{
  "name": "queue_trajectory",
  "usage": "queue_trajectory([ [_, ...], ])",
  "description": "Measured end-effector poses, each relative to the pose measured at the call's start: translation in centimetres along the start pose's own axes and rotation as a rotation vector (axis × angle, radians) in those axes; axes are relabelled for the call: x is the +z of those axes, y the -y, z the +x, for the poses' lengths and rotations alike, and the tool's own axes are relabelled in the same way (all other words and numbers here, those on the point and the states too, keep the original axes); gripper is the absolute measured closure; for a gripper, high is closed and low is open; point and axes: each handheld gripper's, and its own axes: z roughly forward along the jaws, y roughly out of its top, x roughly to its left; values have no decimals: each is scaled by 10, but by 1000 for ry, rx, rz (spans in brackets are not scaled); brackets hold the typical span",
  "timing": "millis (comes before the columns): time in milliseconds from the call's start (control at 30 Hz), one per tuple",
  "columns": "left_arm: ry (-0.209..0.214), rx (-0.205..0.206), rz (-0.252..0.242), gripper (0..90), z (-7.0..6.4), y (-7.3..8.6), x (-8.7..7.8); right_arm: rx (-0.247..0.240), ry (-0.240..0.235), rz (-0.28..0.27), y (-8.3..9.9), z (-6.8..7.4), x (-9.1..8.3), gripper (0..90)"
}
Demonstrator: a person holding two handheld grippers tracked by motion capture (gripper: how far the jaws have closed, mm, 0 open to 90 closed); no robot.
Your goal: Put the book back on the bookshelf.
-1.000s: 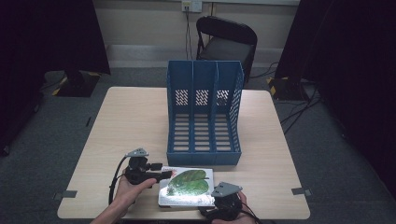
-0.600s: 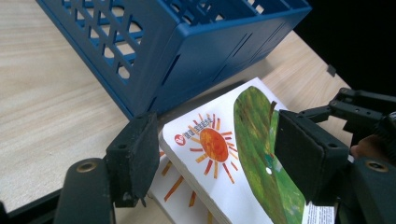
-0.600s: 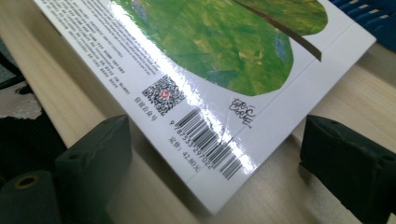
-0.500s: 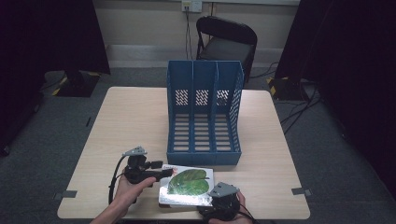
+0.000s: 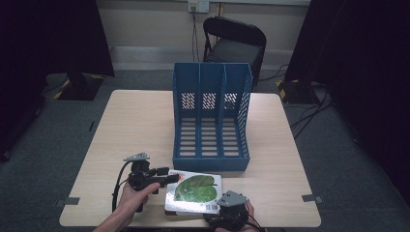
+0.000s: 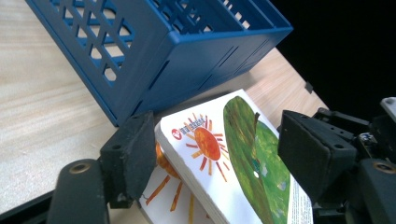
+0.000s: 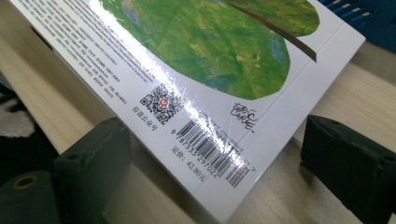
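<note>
A: High view first: where was the book (image 5: 194,192)?
B: Flat at the near edge of the surface (image 5: 125,125), just in front of the blue file rack (image 5: 211,116).
A: And the left tongs (image 5: 170,178)?
B: Jaws spread wide at the book's left corner, gripping nothing.
A: The right tongs (image 7: 210,163)?
B: Also wide open, jaws either side of the barcode corner, not clamped.

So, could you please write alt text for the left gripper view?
A white book with a green leaf and an orange sun on its cover lies between the left gripper's open black jaws. Behind it a blue file rack stands on the wooden table.
</note>
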Motion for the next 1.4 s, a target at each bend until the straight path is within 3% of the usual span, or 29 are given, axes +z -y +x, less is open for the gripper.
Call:
queue_trajectory([
  [200, 19, -20, -4, 292, 1, 1, -1, 8, -4, 4, -1, -1, 0, 79],
  [233, 82, -46, 7, 321, 2, 3, 1, 41, -13, -11, 0, -1, -1, 90],
  [267, 82, -46, 7, 371, 2, 3, 1, 59, -26, -20, 0, -3, -2, 97],
  [300, 140, -41, 37, 394, -1, 6, 5, 87, -43, -30, 0, -5, -2, 112],
  [367, 105, 1, 80, 331, -9, 8, 11, 72, -36, -25, 0, -5, -2, 121],
  [400, 105, 1, 80, 327, -9, 8, 11, 64, -33, -22, 0, -5, -2, 120],
  [433, 136, 0, 106, 375, -10, 9, 15, 65, -36, -22, 0, -5, -2, 120],
  [533, 130, 10, 130, 446, -9, 9, 19, 67, -53, -16, -1, -8, -3, 122],
  [767, 146, 12, 185, 459, -10, 9, 30, 41, -72, 1, -4, -10, -1, 116],
  [867, 132, 24, 204, 460, -8, 9, 30, 34, -81, 10, -6, -11, 0, 98],
  [1033, 162, 19, 190, 559, -5, 7, 27, 36, -115, 24, -8, -15, -1, 100],
  [1233, 160, 36, 191, 566, -6, 7, 27, 40, -189, 32, -9, -22, -9, 165],
  [1400, 152, 57, 191, 566, -9, 6, 26, 49, -198, 16, -11, -25, -14, 173],
])
